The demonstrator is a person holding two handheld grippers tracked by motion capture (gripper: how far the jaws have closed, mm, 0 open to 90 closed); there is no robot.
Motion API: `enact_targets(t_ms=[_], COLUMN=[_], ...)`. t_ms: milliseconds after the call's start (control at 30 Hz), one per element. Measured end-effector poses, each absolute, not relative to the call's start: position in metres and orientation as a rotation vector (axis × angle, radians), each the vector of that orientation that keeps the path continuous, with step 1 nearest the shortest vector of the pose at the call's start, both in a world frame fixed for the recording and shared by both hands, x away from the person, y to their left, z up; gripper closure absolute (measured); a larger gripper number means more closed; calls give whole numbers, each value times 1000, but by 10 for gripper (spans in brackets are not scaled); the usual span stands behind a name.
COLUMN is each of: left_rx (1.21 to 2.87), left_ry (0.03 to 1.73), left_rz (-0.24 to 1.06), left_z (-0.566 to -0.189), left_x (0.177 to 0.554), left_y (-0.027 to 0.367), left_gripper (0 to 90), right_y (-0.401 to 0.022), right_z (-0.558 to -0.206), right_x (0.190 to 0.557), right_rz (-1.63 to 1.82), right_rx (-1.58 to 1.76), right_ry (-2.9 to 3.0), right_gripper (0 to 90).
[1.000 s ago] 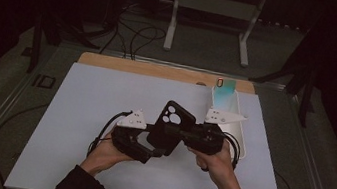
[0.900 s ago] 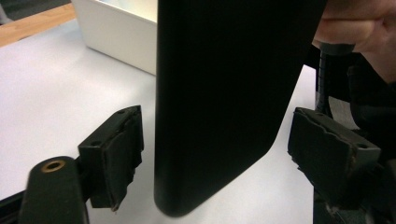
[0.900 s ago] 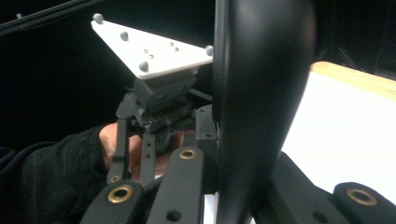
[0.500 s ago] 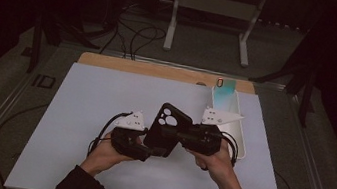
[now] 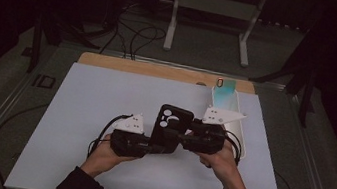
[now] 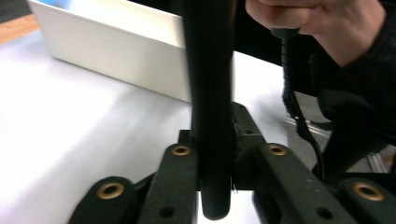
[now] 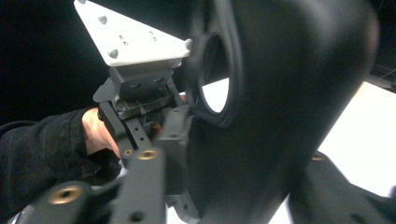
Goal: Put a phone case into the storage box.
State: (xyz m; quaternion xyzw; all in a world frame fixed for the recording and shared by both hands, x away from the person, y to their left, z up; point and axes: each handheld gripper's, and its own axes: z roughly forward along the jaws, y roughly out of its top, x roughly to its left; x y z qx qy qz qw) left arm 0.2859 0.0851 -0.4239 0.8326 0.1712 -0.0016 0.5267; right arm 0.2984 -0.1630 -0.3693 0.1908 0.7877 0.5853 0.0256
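a: start with the big things. the white table [image 5: 76, 126] bears a long white tray [image 5: 242, 136] at its right edge, with a teal phone [image 5: 226, 87] at the tray's far end.

b: and the black phone case [image 5: 170, 124]?

a: held up over the middle of the table, between the two grippers. the left gripper [image 6: 212, 163] has just been closing and now pinches the case's edge; the case stands upright between its jaws. the right gripper [image 5: 185, 136] has just been opening, with the case between its jaws; i cannot tell whether its pads are touching it.

b: how will it handle?

a: light, i judge, a thin shell that may flex. take it by the rim, away from the camera cutout [image 7: 215, 77].

b: anything unclear?

a: the case's lower end is hidden behind the grippers, and the room beyond the table is dark.
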Motion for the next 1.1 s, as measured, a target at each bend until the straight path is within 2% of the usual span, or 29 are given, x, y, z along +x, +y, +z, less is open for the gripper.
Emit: enact_targets(t_ms=[233,367,467,767,1100], left_rx=[1983,1986,1979,1959,1948], left_ry=[419,425,436,547,642], left_rz=[36,67,83,173,257], left_z=[-425,-423,-422,-420,-426], left_x=[285,284,284,288,288], left_y=[84,84,86,94,95], left_gripper=[850,855,855,855,855], right_y=[-160,-158,-158,-163,-160], right_z=[-371,-375,-376,-377,-374], right_x=[300,301,302,302,300], right_rz=[1808,1757,1733,1674,1591], right_rx=[606,653,675,792,893], right_ry=[2430,2428,2419,2357,2293], right_gripper=[484,374,351,164,83])
